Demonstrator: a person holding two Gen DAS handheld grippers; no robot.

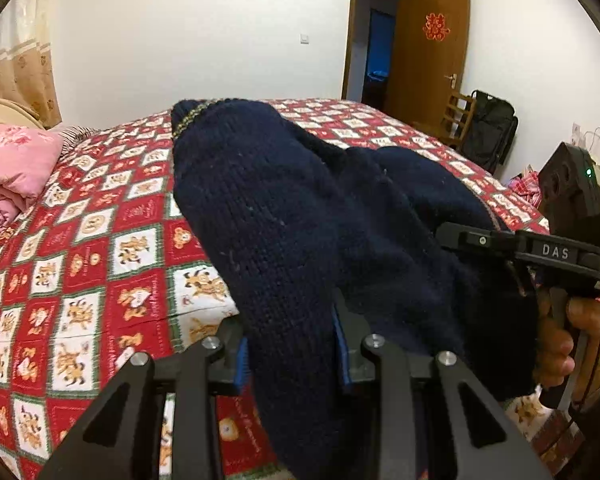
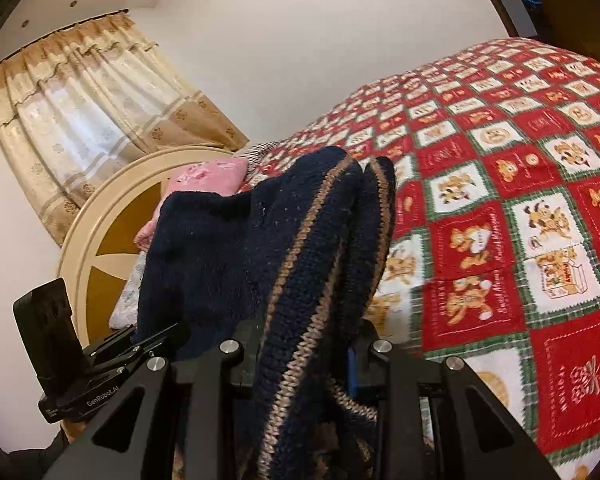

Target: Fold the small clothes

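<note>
A small navy knit sweater [image 1: 284, 216] with tan stripes at its hem is held up above the bed. My left gripper [image 1: 294, 354] is shut on a fold of it, the knit draped over the fingers. In the right wrist view my right gripper [image 2: 302, 354] is shut on the striped edge of the same sweater [image 2: 300, 240]. The right gripper also shows in the left wrist view [image 1: 548, 252], held in a hand at the sweater's right side. The left gripper shows in the right wrist view [image 2: 100, 364] at the lower left.
The bed carries a red, white and green patchwork quilt [image 1: 100, 248]. Pink bedding [image 1: 12, 176] lies at its head by a cream headboard [image 2: 112, 220]. Curtains [image 2: 80, 104] hang behind. An open brown door [image 1: 428, 52], a chair and a black bag [image 1: 488, 136] stand beyond the bed.
</note>
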